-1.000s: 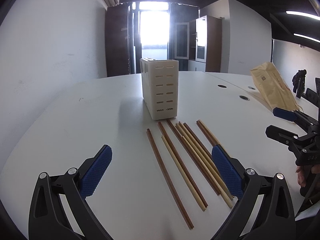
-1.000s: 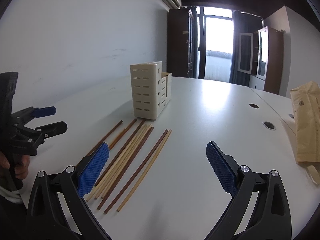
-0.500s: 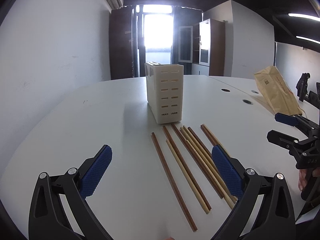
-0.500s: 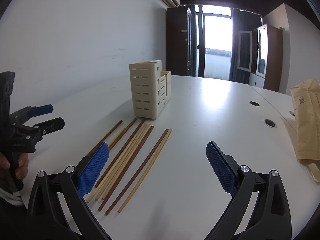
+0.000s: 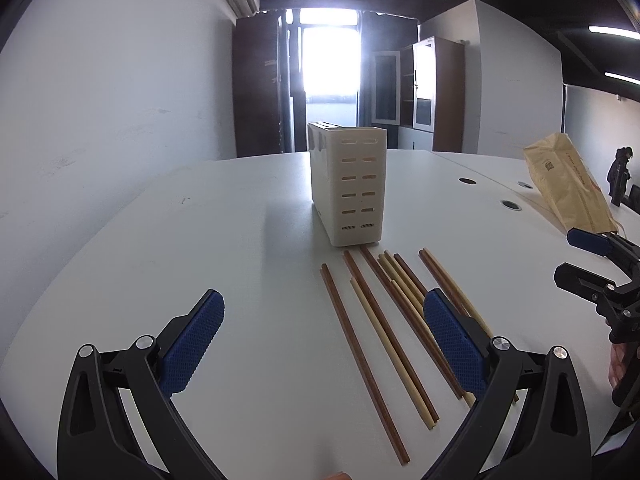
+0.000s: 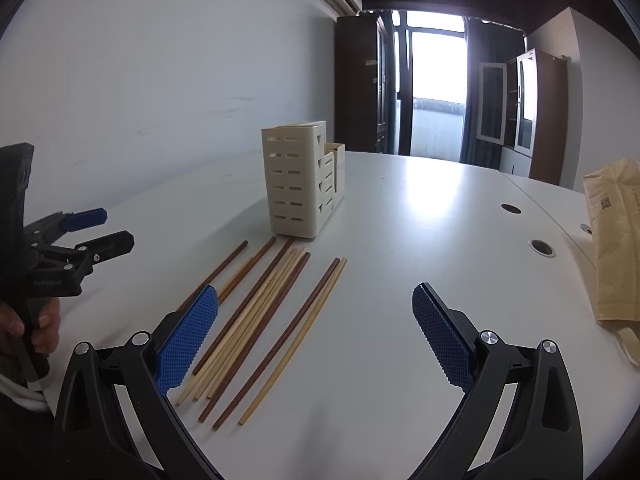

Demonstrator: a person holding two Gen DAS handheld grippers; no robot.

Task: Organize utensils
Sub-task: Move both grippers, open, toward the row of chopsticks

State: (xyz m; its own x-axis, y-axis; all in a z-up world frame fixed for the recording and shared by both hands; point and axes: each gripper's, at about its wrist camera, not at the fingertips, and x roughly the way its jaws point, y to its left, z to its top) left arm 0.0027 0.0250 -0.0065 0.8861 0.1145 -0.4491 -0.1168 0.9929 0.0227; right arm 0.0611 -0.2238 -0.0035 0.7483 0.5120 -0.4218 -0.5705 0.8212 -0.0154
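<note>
Several dark brown and pale wooden chopsticks (image 5: 384, 328) (image 6: 260, 312) lie side by side on the white table (image 5: 240, 240), their far tips just short of a cream slotted utensil holder (image 5: 354, 188) (image 6: 298, 184) that stands upright. My left gripper (image 5: 322, 344) hovers open over the near ends of the leftmost sticks, nothing between its blue pads. My right gripper (image 6: 316, 340) is open too, above the rightmost sticks and bare table. Each gripper shows in the other's view: the right one (image 5: 592, 264) at the right edge, the left one (image 6: 92, 232) at the left edge, held by a hand.
A tan paper bag (image 5: 568, 184) (image 6: 616, 240) lies at the right side of the table, past round cable holes (image 6: 542, 248). A white wall borders the table on the left. Cabinets and a bright door stand at the back.
The left wrist view has tilted downward, so holder and chopsticks sit lower in it. The right gripper has barely shifted. Both stay open.
</note>
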